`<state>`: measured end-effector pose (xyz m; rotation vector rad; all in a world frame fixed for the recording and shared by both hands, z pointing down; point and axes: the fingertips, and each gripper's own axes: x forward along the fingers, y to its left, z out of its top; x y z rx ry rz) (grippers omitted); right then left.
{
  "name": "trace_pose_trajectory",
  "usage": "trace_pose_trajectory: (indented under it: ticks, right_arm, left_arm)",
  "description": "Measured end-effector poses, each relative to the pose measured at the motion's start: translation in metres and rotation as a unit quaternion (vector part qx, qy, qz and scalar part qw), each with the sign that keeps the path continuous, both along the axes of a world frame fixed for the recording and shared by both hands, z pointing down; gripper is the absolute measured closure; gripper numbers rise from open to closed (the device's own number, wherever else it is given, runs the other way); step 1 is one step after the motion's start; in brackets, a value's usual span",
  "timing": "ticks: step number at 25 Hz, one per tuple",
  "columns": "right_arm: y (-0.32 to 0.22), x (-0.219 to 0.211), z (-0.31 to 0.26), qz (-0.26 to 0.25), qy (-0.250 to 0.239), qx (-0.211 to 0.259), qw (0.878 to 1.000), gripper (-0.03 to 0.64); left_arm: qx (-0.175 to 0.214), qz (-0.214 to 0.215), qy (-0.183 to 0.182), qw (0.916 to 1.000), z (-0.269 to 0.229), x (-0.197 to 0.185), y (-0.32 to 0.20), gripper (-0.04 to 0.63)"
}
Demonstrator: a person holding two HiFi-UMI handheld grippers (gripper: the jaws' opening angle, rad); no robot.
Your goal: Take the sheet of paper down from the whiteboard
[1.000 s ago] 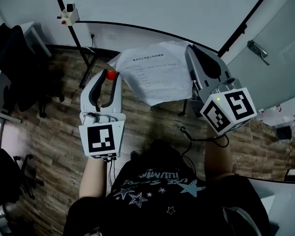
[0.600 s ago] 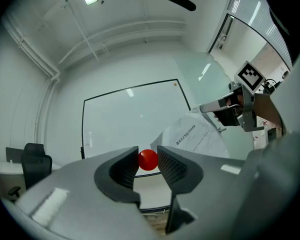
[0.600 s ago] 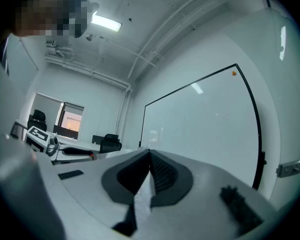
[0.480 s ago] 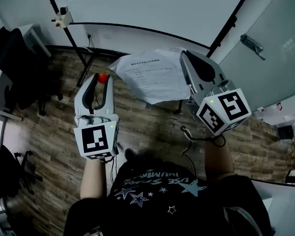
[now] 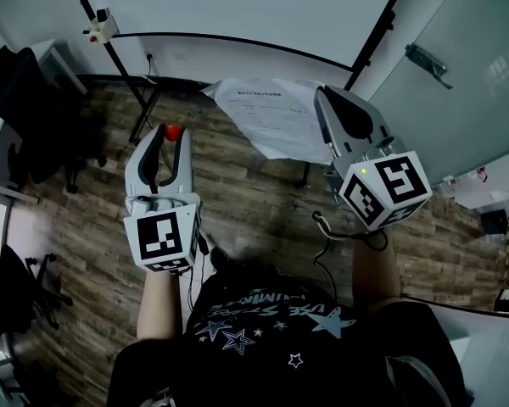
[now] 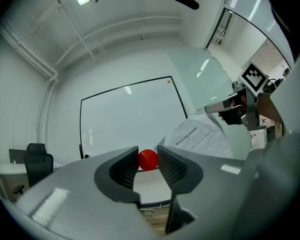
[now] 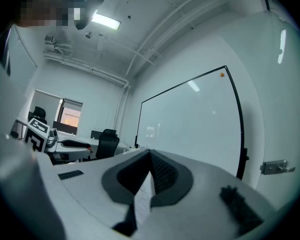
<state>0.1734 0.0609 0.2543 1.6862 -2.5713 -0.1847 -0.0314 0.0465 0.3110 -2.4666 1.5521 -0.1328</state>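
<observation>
Your sheet of paper (image 5: 276,117), white with printed lines, lightly creased, off the black-framed whiteboard (image 5: 237,7), one edge pinched in your right gripper (image 5: 326,98), spreading leftward above the wood floor (image 5: 246,202), red round magnet (image 6: 148,159) clamped in your left gripper (image 5: 170,139)

The left gripper (image 5: 170,140), clamped on a small round red knob (image 5: 171,131), probably a magnet, has drawn leftward, away from the white printed sheet of paper (image 5: 276,115). Earlier the knob sat just beside the sheet's left edge. The gap to the right gripper (image 5: 325,100) has widened.
</observation>
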Motion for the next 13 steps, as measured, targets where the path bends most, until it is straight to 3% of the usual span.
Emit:
trace_pose_trajectory:
  ticks: [13]
  right_arm:
    - [0.014, 0.004, 0.001, 0.000, -0.003, 0.004, 1.000, 0.601]
  left_arm:
    - [0.002, -0.006, -0.004, 1.0000, 0.000, 0.000, 0.019, 0.469]
